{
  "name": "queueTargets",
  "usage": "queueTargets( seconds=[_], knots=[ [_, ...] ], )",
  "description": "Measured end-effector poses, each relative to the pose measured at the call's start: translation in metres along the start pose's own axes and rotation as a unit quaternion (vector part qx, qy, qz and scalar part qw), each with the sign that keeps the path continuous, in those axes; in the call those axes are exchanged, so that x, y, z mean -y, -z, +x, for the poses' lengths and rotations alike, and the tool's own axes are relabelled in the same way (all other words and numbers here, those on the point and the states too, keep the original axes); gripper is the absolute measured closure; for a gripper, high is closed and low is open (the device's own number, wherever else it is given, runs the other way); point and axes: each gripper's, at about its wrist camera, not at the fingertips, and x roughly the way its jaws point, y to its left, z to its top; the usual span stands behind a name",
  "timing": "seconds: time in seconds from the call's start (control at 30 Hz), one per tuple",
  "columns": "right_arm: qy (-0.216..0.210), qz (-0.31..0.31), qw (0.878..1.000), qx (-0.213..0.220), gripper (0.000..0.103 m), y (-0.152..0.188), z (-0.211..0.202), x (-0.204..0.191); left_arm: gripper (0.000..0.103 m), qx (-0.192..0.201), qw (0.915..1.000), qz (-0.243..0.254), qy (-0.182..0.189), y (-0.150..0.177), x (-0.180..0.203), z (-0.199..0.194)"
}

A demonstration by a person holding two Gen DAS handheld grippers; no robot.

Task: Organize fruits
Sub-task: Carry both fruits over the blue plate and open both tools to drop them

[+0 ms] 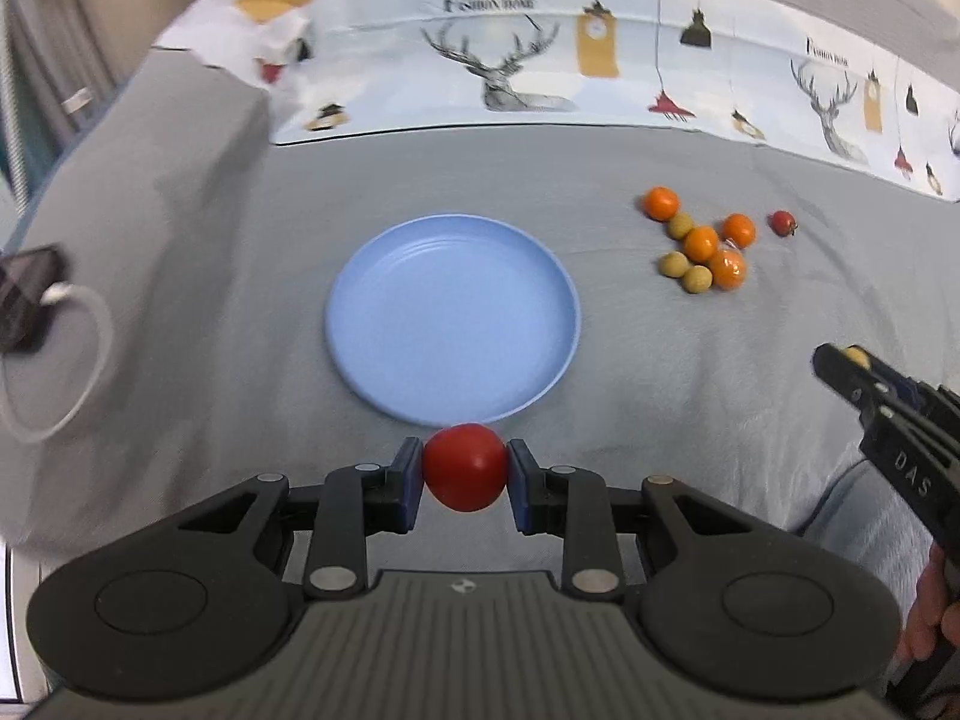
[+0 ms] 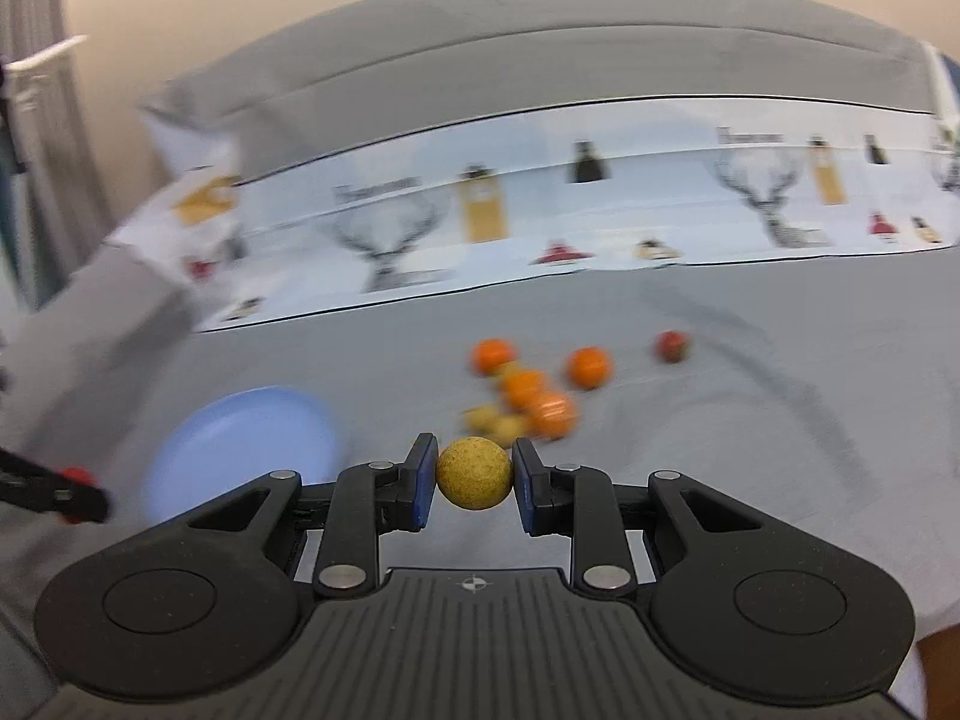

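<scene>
Over at nine o'clock in my left wrist view, a dark phone with a white cable (image 1: 36, 300) lies on the grey cloth-covered bench (image 1: 210, 276). Dead centre sits the round pale-blue plastic plate (image 1: 453, 318), bare so far, so I judge the sorting has hardly begun. At six o'clock of that plate my left gripper (image 1: 465, 468) has its jaws narrowed onto a glossy red tomato (image 1: 465, 468), pinched squarely between the blue pads (image 1: 408, 483) and poised just short of the plate's near rim. Toward two o'clock the loose cluster of small oranges and tan round fruits (image 1: 699, 243) waits on the bench, with a small red tomato (image 1: 783, 222) just beyond it. At three o'clock my right gripper (image 2: 474, 474) holds a speckled yellow-tan ball-shaped fruit (image 2: 474, 474) centred between its jaws, well apart from the plate.
</scene>
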Motion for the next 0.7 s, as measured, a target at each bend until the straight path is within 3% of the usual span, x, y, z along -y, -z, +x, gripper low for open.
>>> queueTargets(
  seconds=[0.2, 0.33, 0.7],
  knots=[
    [-0.061, -0.03, 0.997, -0.029, 0.075, 0.007, -0.026, -0.059, 0.07, 0.026, 0.9992, -0.029, 0.009, 0.035, -0.03, -0.027],
    [-0.076, -0.085, 0.993, -0.029, 0.075, 0.017, -0.041, -0.093, 0.07, 0.036, 0.9985, -0.04, 0.016, 0.051, -0.043, -0.036],
    [-0.073, -0.142, 0.987, -0.03, 0.075, 0.023, -0.054, -0.126, 0.07, 0.049, 0.9957, -0.072, 0.033, 0.062, -0.067, -0.044]
  ],
)
